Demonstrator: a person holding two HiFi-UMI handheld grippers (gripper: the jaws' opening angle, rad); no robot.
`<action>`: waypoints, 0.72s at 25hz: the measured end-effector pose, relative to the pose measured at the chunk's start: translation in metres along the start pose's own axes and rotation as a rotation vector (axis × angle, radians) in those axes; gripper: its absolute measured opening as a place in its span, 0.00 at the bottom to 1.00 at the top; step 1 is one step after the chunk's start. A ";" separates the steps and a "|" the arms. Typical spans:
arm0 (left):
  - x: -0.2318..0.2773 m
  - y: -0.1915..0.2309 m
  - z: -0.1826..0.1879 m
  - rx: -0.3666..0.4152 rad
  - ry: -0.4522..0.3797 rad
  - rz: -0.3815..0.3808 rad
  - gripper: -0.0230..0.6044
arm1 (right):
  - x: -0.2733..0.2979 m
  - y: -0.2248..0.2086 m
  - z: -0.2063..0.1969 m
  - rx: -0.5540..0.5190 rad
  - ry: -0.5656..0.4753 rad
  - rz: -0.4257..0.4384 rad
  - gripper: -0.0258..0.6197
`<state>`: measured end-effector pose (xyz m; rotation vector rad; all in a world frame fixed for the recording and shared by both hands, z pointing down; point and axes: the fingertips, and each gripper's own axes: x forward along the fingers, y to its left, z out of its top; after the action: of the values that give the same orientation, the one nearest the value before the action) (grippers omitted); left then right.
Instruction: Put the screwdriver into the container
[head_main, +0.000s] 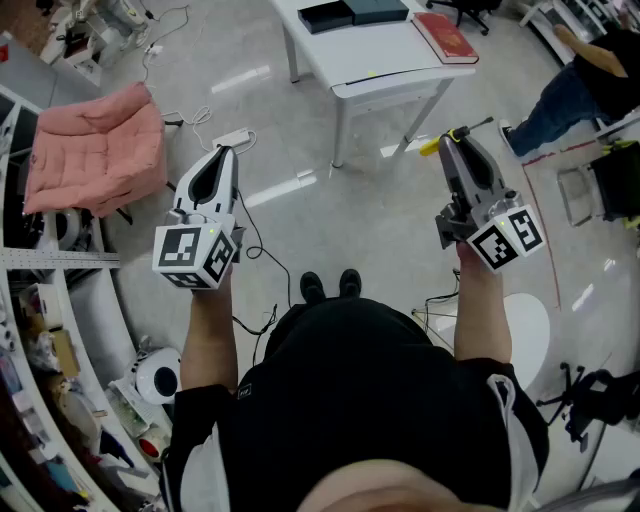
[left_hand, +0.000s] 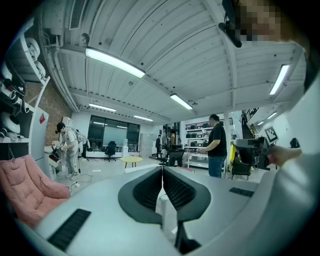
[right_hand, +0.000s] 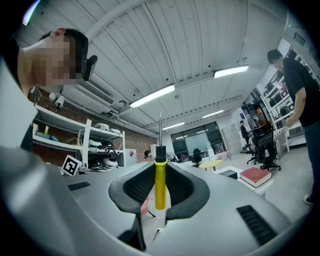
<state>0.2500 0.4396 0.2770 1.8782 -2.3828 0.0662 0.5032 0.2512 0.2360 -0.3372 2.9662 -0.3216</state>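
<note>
The screwdriver (right_hand: 159, 182) was clamped by its yellow handle in the right gripper (head_main: 456, 140), which was raised above the floor short of the white desk (head_main: 370, 55). The left gripper (left_hand: 162, 170) was closed and empty. No container was seen, so the placing was judged not yet done.

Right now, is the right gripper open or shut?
Shut: the right gripper clamps the screwdriver. In its own view both pads press the yellow handle, shaft sticking out past the tips.
</note>
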 end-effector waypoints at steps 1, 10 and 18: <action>-0.001 0.000 0.000 0.001 -0.001 -0.003 0.07 | -0.001 0.002 0.000 0.000 -0.001 -0.001 0.17; -0.008 0.005 -0.001 0.000 -0.004 -0.015 0.07 | 0.005 0.015 -0.006 0.001 0.005 0.002 0.17; -0.021 0.025 -0.012 -0.012 0.007 -0.026 0.07 | 0.013 0.040 -0.009 0.014 0.009 0.013 0.17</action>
<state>0.2315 0.4666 0.2877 1.9002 -2.3486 0.0555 0.4814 0.2880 0.2345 -0.3154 2.9724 -0.3439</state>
